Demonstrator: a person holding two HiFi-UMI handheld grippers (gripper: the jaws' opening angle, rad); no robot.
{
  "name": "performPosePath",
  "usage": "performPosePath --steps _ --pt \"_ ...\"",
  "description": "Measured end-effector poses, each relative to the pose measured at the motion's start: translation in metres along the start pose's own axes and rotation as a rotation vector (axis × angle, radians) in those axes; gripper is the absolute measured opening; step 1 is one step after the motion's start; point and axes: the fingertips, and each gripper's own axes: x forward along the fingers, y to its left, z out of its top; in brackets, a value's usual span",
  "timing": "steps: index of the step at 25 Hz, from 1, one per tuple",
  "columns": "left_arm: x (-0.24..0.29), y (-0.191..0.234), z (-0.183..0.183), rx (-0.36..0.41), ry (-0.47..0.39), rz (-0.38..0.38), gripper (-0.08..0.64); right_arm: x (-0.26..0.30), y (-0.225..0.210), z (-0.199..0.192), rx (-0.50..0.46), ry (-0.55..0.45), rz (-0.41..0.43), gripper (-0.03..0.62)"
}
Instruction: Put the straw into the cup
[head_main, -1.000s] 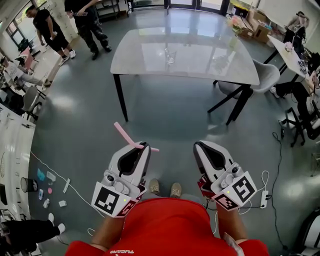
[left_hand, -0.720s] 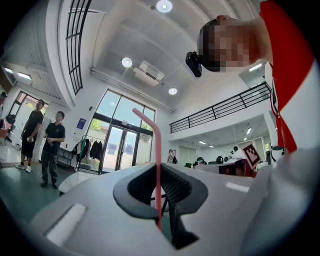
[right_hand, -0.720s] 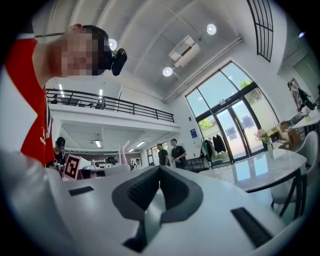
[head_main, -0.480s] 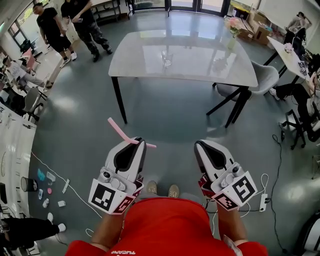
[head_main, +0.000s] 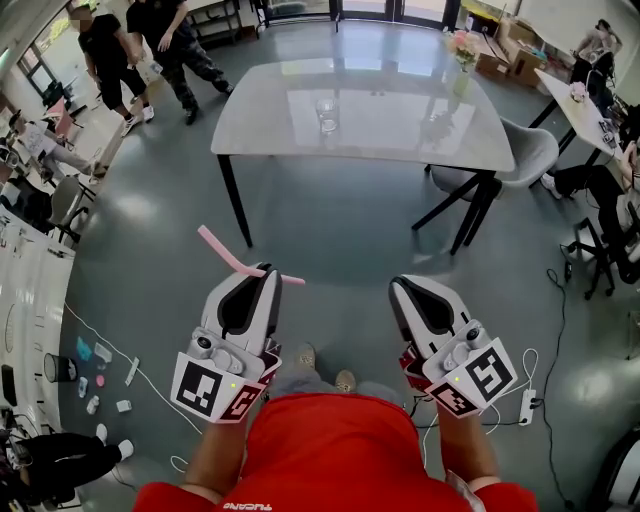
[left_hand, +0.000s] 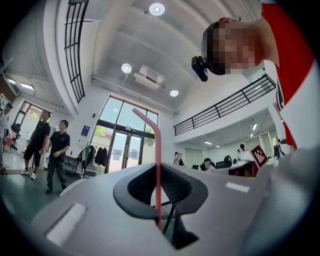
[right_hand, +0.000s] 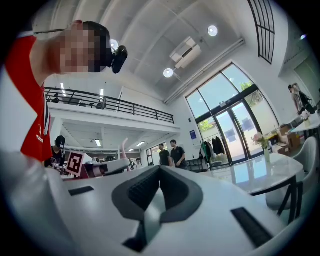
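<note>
The left gripper (head_main: 262, 272) pinches the pink straw (head_main: 225, 256) in its fingers. The right gripper (head_main: 405, 285) has fingers pressed together, empty. The cup (head_main: 326, 113) stands on the far desk (head_main: 400, 125).

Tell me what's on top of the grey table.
A clear cup stands on the table, with a vase of flowers near its far right corner. Nothing covers the tabletop; the cup's contents are too small to tell.

pink bent straw (head_main: 222, 252) in left tongs (head_main: 268, 271); clear cup (head_main: 327, 113) upright on table (head_main: 400, 110)
</note>
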Motion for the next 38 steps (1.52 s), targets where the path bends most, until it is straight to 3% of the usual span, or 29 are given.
performPosePath --steps 14,31,38 --pt "0.062 0.054 -0.019 -0.011 -0.012 -0.006 0.028 0.06 -0.05 -0.008 -0.033 0.016 -0.009 0.002" --pt "0.193 0.199 -0.036 -0.019 -0.013 -0.106 0.028 0.209 -0.142 -0.011 -0.053 0.032 -0.115 0.002" --pt "0.242 0.249 -0.046 -0.037 -0.01 -0.172 0.028 0.253 -0.174 -0.014 -0.058 0.048 -0.196 0.002"
